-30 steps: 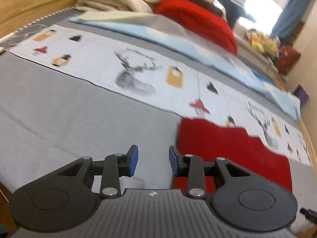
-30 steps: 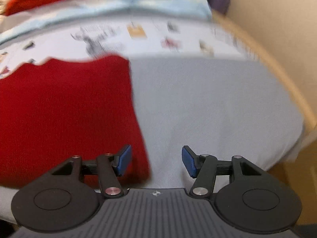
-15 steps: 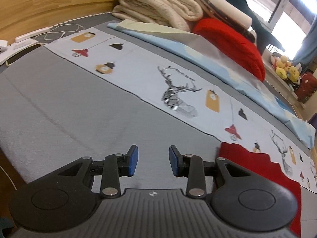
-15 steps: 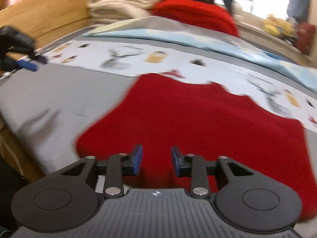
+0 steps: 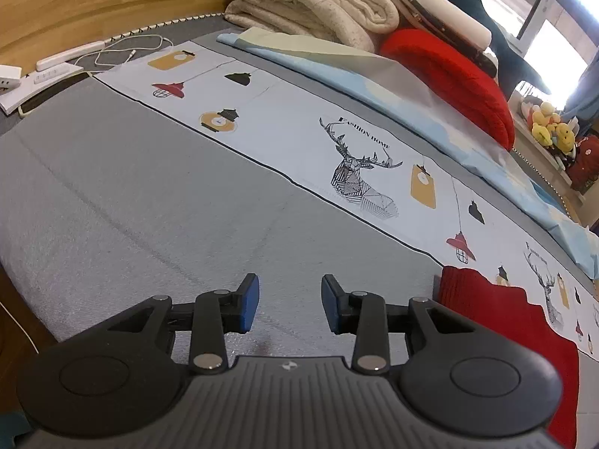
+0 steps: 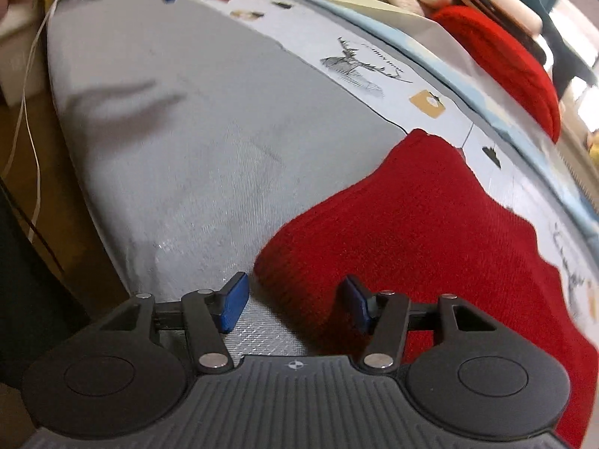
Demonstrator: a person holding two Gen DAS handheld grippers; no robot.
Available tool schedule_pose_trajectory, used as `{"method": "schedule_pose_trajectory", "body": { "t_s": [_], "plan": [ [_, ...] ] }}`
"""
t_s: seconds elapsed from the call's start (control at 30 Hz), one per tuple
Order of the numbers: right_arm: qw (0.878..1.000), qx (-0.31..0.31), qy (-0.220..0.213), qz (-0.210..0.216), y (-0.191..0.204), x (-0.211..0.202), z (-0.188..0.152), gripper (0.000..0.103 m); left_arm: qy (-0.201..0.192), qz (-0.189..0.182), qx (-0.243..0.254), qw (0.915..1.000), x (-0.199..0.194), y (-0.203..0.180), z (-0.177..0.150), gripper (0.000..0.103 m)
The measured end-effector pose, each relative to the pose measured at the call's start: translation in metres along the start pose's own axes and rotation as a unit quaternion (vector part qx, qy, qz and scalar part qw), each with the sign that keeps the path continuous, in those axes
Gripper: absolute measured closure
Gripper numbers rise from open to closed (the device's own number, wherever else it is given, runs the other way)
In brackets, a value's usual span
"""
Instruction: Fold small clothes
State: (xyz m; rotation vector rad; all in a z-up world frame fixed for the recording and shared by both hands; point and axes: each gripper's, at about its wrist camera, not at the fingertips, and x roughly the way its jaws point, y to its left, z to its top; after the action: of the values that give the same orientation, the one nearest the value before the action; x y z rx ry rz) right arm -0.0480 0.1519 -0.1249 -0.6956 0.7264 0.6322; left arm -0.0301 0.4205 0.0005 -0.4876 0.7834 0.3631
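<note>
Red garment [image 6: 423,232] lies flat — long axis rightward.

Hand-held grippers: two, the left hand-held gripper [image 5: 286,305] and the right hand-held gripper [image 6: 294,305]. Red knitted garment [image 6: 430,232]: one, flat on the bed [image 5: 157,202]. Printed sheet [image 5: 299,127]: one. Folded cream blankets [image 5: 318,3]: one stack. Red cushion [image 5: 449,75]: one. Light blue cloth [image 5: 337,60]: one. White cable [image 5: 127,50]: one. Power strip [image 5: 69,56]: one. Plush toys [image 5: 554,131]: one cluster, number unclear.
</note>
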Motion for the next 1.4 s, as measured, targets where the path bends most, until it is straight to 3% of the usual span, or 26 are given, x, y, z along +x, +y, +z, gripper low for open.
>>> {"method": "schedule_pose_trajectory", "body": {
  "t_s": [0.13, 0.23, 0.33, 0.73, 0.9, 1.1, 1.27, 1.33, 1.4],
  "plan": [
    [0.999, -0.035, -0.006, -0.023, 0.007, 0.005, 0.001, 0.048, 0.002, -0.001, -0.005, 1.0000, 0.001, 0.004, 0.001, 0.062],
    [0.999, -0.044, -0.011, -0.021, 0.007, 0.005, 0.003, 0.063, 0.004, -0.004, -0.005, 1.0000, 0.002, 0.004, 0.002, 0.061],
    [0.998, -0.055, -0.016, -0.025, 0.010, 0.004, 0.003, 0.069, 0.004, -0.005, -0.005, 1.0000, 0.002, 0.005, 0.002, 0.061],
    [1.000, 0.009, -0.019, -0.015, -0.004, -0.007, 0.012, 0.080, 0.007, -0.007, 0.001, 1.0000, 0.001, -0.005, -0.003, 0.061],
    [0.997, 0.065, -0.038, -0.005, -0.020, -0.025, 0.024, 0.084, 0.012, -0.004, 0.004, 0.9999, 0.003, -0.009, -0.005, 0.061],
    [0.983, 0.143, -0.103, 0.039, -0.053, -0.067, 0.035, 0.084, 0.017, -0.001, 0.016, 0.9997, 0.008, -0.025, -0.008, 0.061],
    [0.967, 0.199, -0.112, 0.112, -0.068, -0.076, 0.035, 0.084, 0.022, 0.000, 0.013, 0.9997, 0.013, -0.042, -0.010, 0.061],
    [0.963, 0.217, -0.116, 0.105, -0.075, -0.079, 0.028, 0.085, 0.027, -0.004, 0.013, 0.9996, 0.014, -0.052, -0.013, 0.061],
    [0.952, 0.252, -0.148, 0.087, -0.093, -0.095, 0.014, 0.085, 0.029, -0.008, 0.023, 0.9993, 0.016, -0.067, -0.017, 0.061]
  ]
}}
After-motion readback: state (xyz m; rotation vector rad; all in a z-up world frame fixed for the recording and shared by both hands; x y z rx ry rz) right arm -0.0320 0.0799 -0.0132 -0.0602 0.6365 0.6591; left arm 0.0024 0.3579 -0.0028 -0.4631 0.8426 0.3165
